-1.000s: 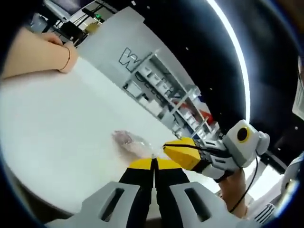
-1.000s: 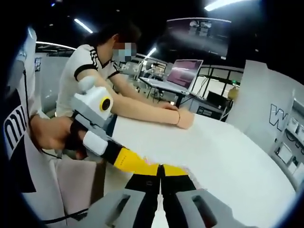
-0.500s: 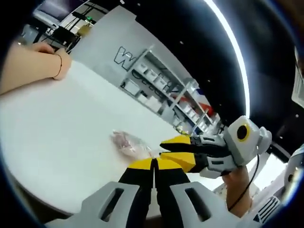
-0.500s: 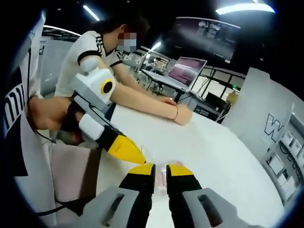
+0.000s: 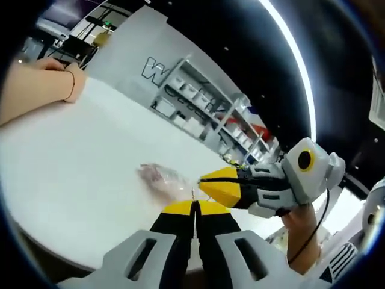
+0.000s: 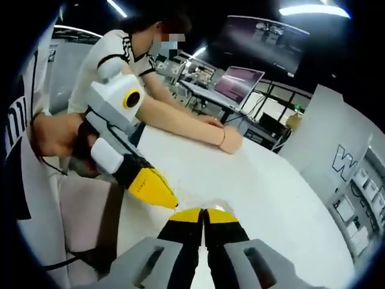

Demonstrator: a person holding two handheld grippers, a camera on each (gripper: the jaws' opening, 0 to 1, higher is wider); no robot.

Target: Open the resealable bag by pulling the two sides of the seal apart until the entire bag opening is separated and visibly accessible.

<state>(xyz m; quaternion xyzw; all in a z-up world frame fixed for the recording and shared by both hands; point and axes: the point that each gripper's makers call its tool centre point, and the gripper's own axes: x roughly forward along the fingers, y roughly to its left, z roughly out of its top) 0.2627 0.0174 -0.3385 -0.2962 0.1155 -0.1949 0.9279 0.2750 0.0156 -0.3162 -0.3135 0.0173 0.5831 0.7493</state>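
We see the left gripper [image 5: 195, 206] clamped on the clear bag [image 5: 161, 179] | right gripper [image 6: 203, 212] — jaws closed, pinching its edge | white table [image 5: 72, 156] beneath.

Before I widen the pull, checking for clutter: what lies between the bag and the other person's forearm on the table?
Bare white table; left gripper view shows nothing between bag and forearm.

Both views close above the shared white table [image 5: 72, 156], seemingly opposed.

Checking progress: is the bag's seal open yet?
Cannot tell: the bag lies on the table, its mouth hidden between both shut hand-held grippers.
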